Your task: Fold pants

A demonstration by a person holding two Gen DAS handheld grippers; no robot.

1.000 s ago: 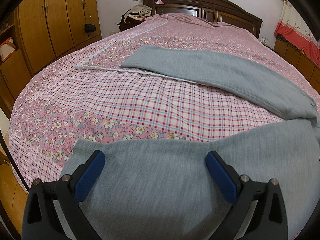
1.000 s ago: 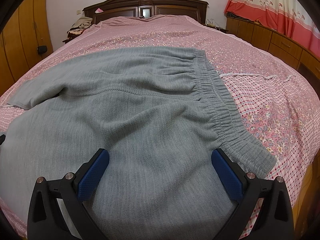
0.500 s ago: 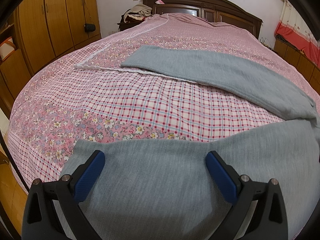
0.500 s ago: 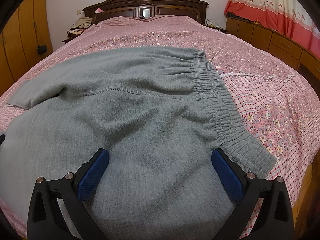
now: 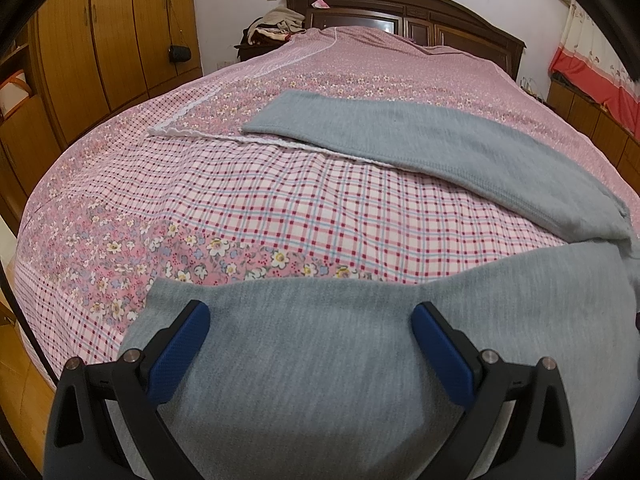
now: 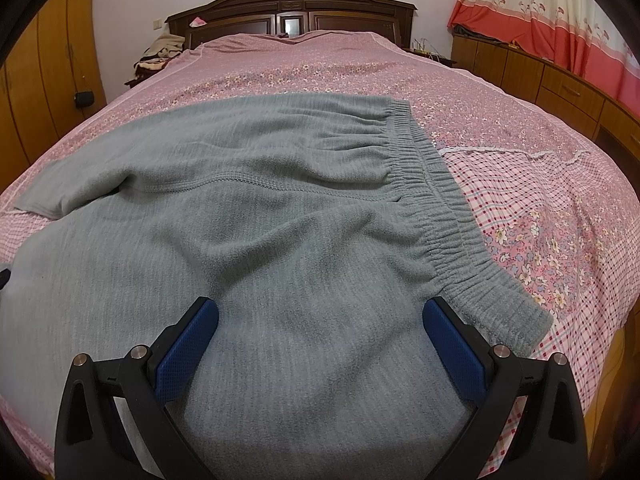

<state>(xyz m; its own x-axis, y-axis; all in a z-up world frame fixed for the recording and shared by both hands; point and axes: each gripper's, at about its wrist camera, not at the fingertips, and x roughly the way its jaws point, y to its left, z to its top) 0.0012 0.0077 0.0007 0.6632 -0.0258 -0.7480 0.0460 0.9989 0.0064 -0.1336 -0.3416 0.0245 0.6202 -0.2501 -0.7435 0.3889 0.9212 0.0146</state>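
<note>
grey pants (image 6: 280, 208) spread flat on bed (image 5: 280, 208), legs apart in v, waistband (image 6: 444, 208) toward bed's right side. left gripper (image 5: 310, 324) spread wide above near leg cuff (far leg lies nearer headboard (image 5: 404, 12)). right gripper (image 6: 320, 318) spread wide above pants beside waistband, grasping nothing.

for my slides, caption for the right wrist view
Open right gripper poised over grey pants spread on a bed.

Pink bedspread (image 5: 256, 216), dark headboard (image 6: 288, 8), wooden wardrobe (image 5: 100, 32), red curtain (image 6: 560, 28)
</note>
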